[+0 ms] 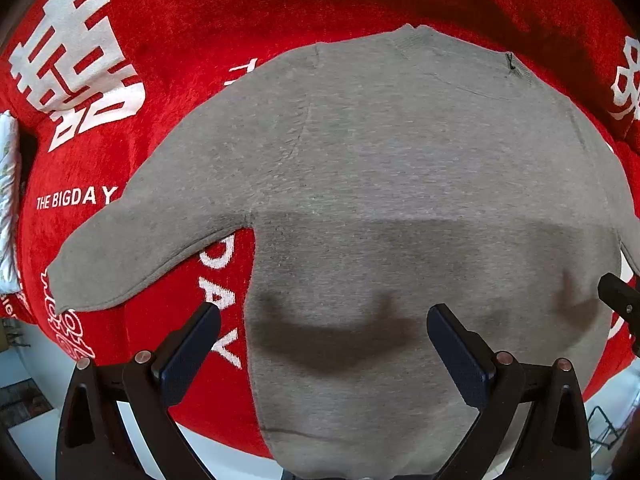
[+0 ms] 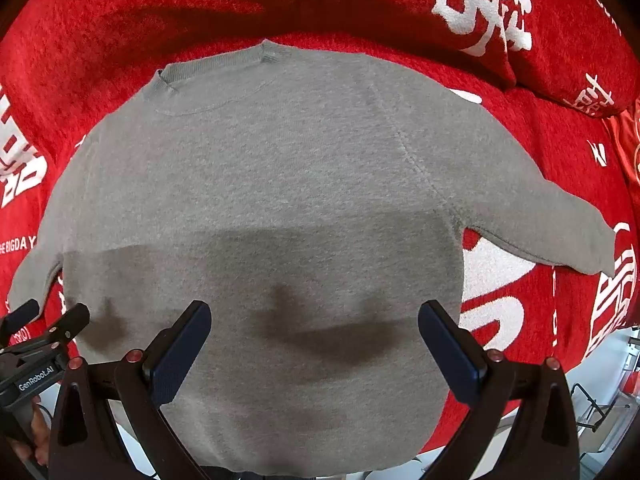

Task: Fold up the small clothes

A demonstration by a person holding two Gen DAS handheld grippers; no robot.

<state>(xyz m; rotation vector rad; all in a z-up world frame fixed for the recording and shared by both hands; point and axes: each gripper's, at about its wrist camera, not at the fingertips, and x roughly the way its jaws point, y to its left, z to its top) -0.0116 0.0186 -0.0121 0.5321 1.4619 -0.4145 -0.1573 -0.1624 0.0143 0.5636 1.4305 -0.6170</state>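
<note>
A small grey sweatshirt (image 1: 380, 168) (image 2: 260, 184) lies flat and spread out on a red plush cover, collar at the far side, hem nearest me. Its left sleeve (image 1: 132, 248) stretches out to the left, and its right sleeve (image 2: 540, 224) stretches out to the right. My left gripper (image 1: 323, 314) hovers open above the lower left part of the body, holding nothing. My right gripper (image 2: 315, 310) hovers open above the lower right part, also holding nothing. The left gripper (image 2: 44, 316) shows at the left edge of the right wrist view, and one tip of the right gripper (image 1: 618, 292) shows at the right edge of the left wrist view.
The red cover (image 1: 200, 20) (image 2: 560, 140) carries white characters and the words "THE BIGDAY". A raised red cushion (image 2: 500, 20) runs along the far side. White floor and a wire rack (image 2: 592, 408) lie beyond the near right edge.
</note>
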